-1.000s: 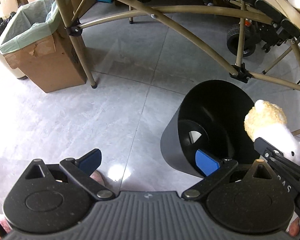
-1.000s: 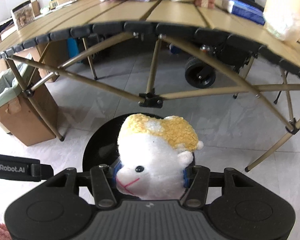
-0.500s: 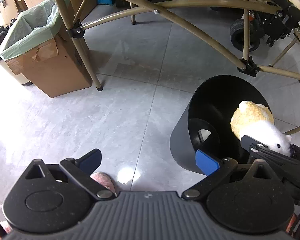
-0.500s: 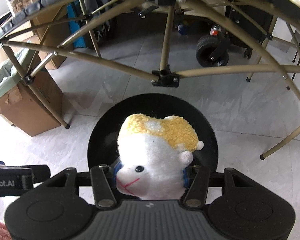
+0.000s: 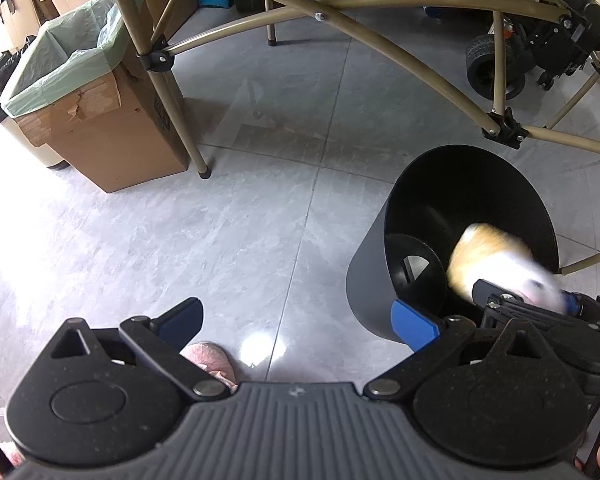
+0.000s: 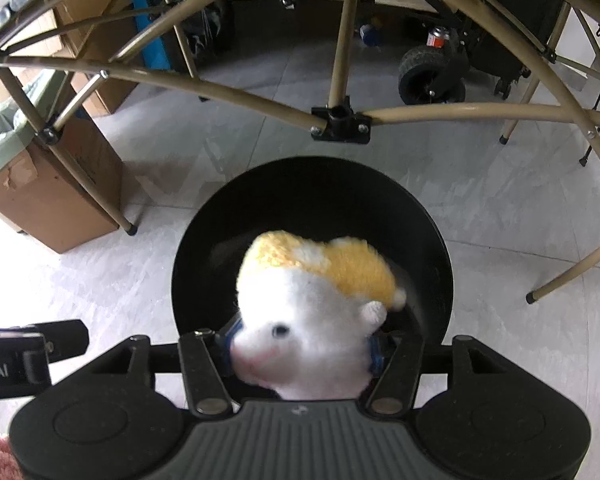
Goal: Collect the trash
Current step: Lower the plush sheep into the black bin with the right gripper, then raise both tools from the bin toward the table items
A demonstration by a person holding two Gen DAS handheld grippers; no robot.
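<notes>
Over the black bin (image 6: pixel 312 200), the right gripper (image 6: pixel 300 350) had just been opening, its jaws loosening around the blurred plush toy (image 6: pixel 312 304); beside the bin, the left gripper (image 5: pixel 296 316) hung spread and empty.

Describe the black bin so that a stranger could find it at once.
Look under the tan folding table frame, on the grey tiled floor. The black bin stands there, round and unlined; the cardboard box further left is square, with a green liner.
</notes>
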